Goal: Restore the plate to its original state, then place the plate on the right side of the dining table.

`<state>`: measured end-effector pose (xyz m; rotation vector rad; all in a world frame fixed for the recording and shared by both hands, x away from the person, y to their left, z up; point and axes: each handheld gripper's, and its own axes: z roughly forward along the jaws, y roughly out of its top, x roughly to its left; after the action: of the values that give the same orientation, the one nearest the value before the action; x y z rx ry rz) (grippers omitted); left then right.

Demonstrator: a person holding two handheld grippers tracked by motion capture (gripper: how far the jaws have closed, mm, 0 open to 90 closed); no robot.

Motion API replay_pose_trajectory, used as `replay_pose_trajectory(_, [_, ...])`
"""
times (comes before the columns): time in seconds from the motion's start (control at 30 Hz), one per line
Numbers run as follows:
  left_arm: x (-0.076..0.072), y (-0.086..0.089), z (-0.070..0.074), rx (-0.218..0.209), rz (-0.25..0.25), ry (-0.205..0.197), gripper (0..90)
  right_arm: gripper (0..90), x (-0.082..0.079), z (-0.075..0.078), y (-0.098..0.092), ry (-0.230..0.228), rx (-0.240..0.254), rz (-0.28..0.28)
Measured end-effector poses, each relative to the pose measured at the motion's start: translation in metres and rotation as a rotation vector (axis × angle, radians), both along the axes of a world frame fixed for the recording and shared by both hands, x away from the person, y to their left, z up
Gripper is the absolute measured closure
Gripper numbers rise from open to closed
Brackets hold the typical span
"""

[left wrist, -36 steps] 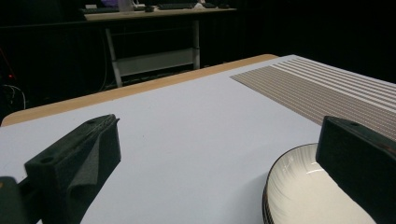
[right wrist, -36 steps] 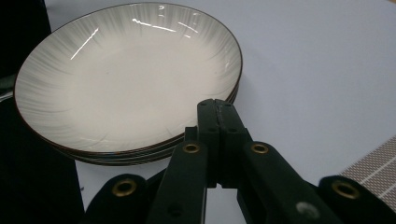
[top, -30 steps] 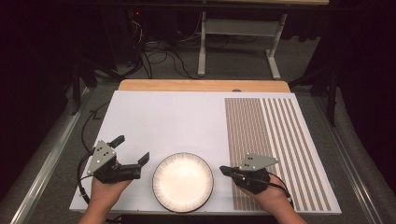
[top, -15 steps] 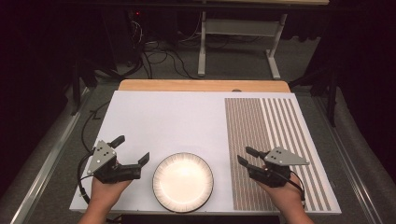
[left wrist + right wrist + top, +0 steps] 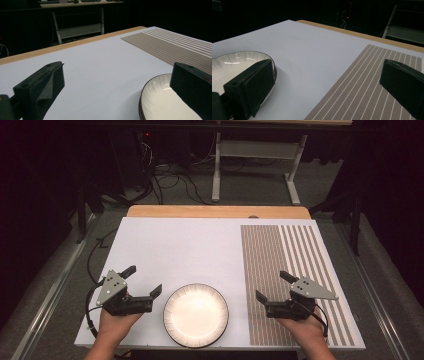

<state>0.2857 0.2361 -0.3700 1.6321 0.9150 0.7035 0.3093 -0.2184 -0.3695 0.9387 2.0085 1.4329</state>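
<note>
Two tools are flanking one plate (image 5: 196,315) at the bottom centre of the high view, and neither is holding anything. The plate is sitting flat on the white counter (image 5: 190,250), close to its near edge, just left of the striped brown mat (image 5: 295,270).

Risks, as a judgement: the plate is shallow and glossy with a thin dark rim, so a pinch on the rim is likely slipping or tipping the plate if only one side is taken. It is also lying near the counter's front edge, so a nudge toward the bottom of the frame is possibly pushing it off. A jaw coming in low is maybe scraping the counter instead of getting under the rim.

Left tool (image 5: 145,285), lower left of the high view: jaws standing wide apart, empty, one jaw tip hanging just beside the plate's left rim, contact not clear. In the left gripper view the plate (image 5: 165,100) is showing at lower right, partly behind the right-hand jaw.

Right tool (image 5: 272,286), lower right of the high view, over the mat: jaws have just been opening and are now fully apart, nothing between them, well apart from the plate. In the right gripper view the plate (image 5: 234,65) is sitting at left behind the left-hand jaw.
</note>
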Motion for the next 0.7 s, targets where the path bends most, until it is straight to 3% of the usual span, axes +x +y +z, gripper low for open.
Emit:
replay_pose_trajectory(0.43, [0.004,-0.007,0.0,0.001,-0.021,-0.002,0.0,1.3,-0.003,0.002,0.003,-0.019,-0.003,0.02])
replay_pose_trajectory(0.5, [0.004,-0.009,0.0,0.007,-0.028,0.0,0.0,12.2,-0.005,0.002,0.005,-0.013,-0.018,0.041])
replay_pose_trajectory(0.7, [0.002,-0.011,0.002,0.011,-0.028,-0.01,0.0,23.8,-0.007,-0.001,0.015,-0.002,-0.057,0.082])
